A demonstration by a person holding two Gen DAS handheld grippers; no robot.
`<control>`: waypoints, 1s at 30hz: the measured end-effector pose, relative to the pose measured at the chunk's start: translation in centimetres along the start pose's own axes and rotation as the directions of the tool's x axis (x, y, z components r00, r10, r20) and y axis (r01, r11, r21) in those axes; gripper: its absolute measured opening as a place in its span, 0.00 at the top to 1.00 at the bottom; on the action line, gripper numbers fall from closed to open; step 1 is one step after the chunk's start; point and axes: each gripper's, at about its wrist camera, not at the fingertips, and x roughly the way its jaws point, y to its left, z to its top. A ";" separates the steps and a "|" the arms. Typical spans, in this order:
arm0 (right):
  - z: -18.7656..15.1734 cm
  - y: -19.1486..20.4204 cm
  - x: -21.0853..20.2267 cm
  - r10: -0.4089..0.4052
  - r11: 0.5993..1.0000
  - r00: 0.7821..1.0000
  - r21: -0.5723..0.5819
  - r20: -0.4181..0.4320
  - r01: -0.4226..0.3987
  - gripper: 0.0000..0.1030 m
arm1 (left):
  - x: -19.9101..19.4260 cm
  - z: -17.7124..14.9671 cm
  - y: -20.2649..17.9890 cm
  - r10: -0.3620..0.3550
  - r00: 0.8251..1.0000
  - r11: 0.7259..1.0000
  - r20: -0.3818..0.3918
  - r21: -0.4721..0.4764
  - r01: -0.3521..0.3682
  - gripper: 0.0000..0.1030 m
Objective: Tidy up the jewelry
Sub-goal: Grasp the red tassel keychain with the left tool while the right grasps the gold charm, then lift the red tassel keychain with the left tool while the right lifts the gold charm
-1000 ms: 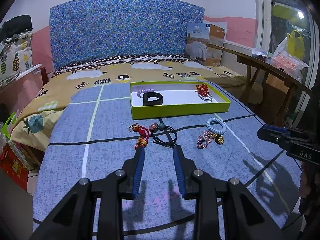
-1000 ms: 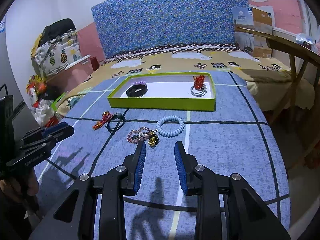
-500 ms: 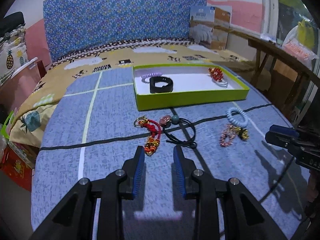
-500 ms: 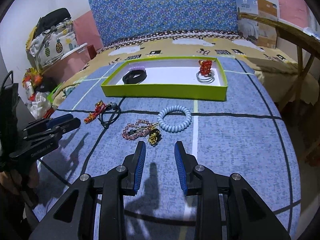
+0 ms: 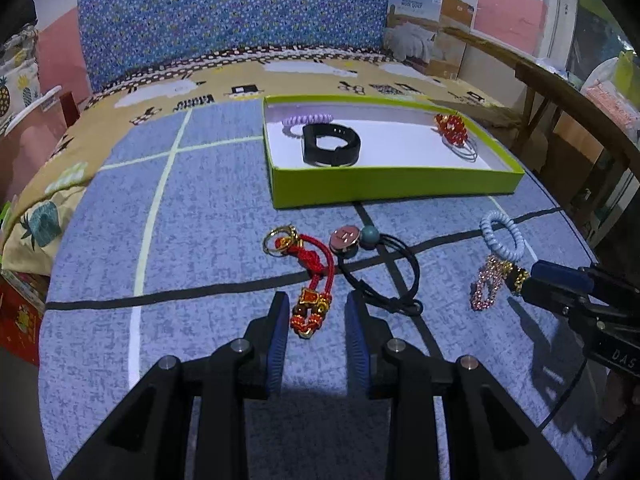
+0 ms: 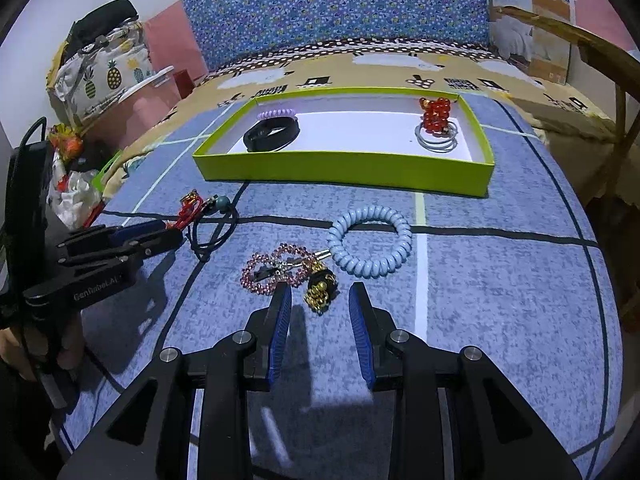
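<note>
Red cord and gold beads: my left tool (image 5: 314,314) stands apart around the limp, light red knotted charm (image 5: 311,280) on the bed; my right tool (image 6: 320,306), also apart, brackets the gold-bead cluster (image 6: 321,288). I'd pinch the bead ends. Green tray (image 6: 344,166) waits beyond.

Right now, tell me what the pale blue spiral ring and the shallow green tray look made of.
Pale blue spiral ring: likely smooth plastic coil, faint sheen on evenly ribbed turns. Shallow green tray: probably matte cardboard, with thin straight walls, crisp folded corners and a white inside.
</note>
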 end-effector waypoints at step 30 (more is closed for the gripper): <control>-0.9 -0.2 -0.6 -0.018 1.000 1.000 -0.004 -0.005 0.018 0.86 | -7.5 -0.9 0.8 -0.211 0.956 0.974 0.206 -0.040 0.223 0.89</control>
